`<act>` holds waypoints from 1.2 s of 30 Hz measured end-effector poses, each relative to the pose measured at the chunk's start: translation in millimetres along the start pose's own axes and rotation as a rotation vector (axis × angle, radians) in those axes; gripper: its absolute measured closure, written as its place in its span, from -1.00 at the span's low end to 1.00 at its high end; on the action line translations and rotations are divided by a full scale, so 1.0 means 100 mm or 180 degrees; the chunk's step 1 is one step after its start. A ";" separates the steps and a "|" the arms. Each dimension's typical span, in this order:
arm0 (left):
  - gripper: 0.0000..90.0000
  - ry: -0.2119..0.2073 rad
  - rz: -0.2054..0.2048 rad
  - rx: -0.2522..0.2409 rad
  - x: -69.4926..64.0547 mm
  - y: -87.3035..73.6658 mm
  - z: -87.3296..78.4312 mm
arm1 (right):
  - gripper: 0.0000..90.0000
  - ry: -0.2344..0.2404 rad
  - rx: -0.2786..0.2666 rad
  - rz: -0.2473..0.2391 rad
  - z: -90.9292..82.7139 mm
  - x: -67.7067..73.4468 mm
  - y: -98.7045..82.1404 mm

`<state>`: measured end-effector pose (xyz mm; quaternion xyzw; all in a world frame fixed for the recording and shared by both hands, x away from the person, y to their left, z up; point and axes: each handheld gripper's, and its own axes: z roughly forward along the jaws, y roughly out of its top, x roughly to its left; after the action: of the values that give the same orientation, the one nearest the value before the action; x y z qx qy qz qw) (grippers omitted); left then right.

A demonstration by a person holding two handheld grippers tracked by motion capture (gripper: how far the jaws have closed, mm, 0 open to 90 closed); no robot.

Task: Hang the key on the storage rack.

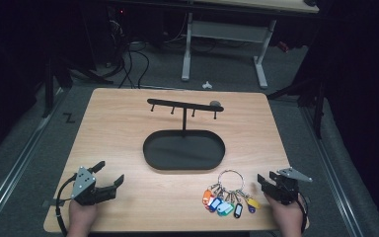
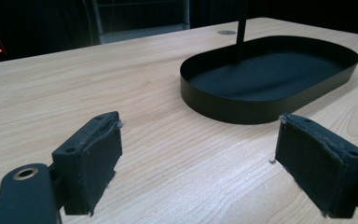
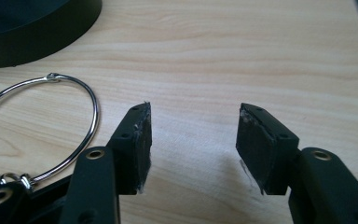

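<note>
At the table's near edge, left gripper [image 1: 109, 176] and right gripper [image 1: 265, 179], jaws apart and empty, flanking a key ring with coloured tags [image 1: 228, 194] just beside the right one; behind, black oval tray stand [image 1: 183, 150].

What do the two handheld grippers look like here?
Both are black, each with a grey three-cornered plate on top and a trailing black cable. The left gripper and right gripper each end in a two-jaw claw with flat black pads, frayed at the edges.
</note>
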<state>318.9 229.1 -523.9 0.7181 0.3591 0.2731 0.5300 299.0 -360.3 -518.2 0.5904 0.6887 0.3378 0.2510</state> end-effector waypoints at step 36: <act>-0.67 -0.0094 0.0275 -0.0223 -0.10 0.00 0.01 | -0.39 0.0409 0.0028 -0.0252 0.02 0.19 0.12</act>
<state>313.7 221.1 -524.5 0.7179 0.3101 0.2975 0.5477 305.4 -340.0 -509.3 0.5409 0.7277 0.3618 0.2168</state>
